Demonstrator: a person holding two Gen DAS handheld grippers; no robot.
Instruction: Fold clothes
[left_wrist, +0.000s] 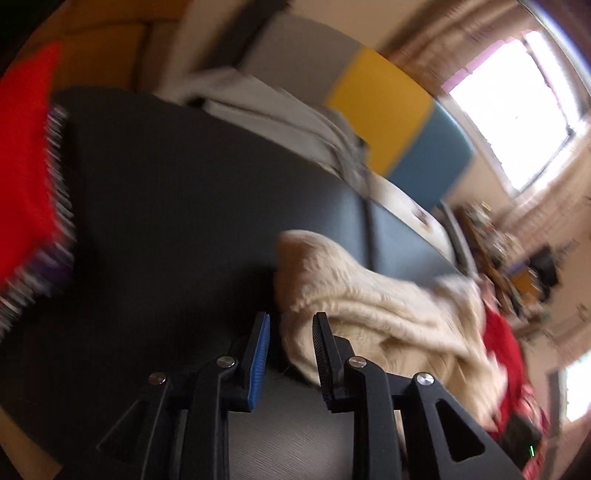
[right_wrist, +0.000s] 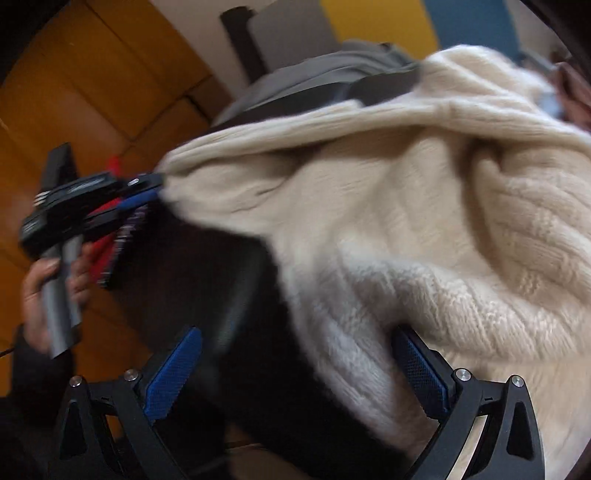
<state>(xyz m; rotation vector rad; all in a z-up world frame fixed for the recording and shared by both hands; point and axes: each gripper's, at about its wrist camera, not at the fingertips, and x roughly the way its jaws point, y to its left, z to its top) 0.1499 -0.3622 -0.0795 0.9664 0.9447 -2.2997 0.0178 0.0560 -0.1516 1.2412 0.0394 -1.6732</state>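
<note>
1. Cream sweater (right_wrist: 424, 221) is lying bunched on the dark table (left_wrist: 184, 184).
2. Left gripper (left_wrist: 290, 354), jaws parted, empty, is pointing at the sweater's edge.
3. Right gripper (right_wrist: 295, 376) is gaping over the sweater.
4. Red garment (left_wrist: 26, 147) is lying well left of the sweater; grey pile (left_wrist: 288, 118) behind it.

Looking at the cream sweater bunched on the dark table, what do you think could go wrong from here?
1. The cream sweater lies crumpled, so any fold made now would likely trap wrinkles.
2. The left gripper has open jaws with only a sweater edge between them; a grab might catch a single layer.
3. The right gripper stands wide open over thick knit and may pinch several layers.
</note>
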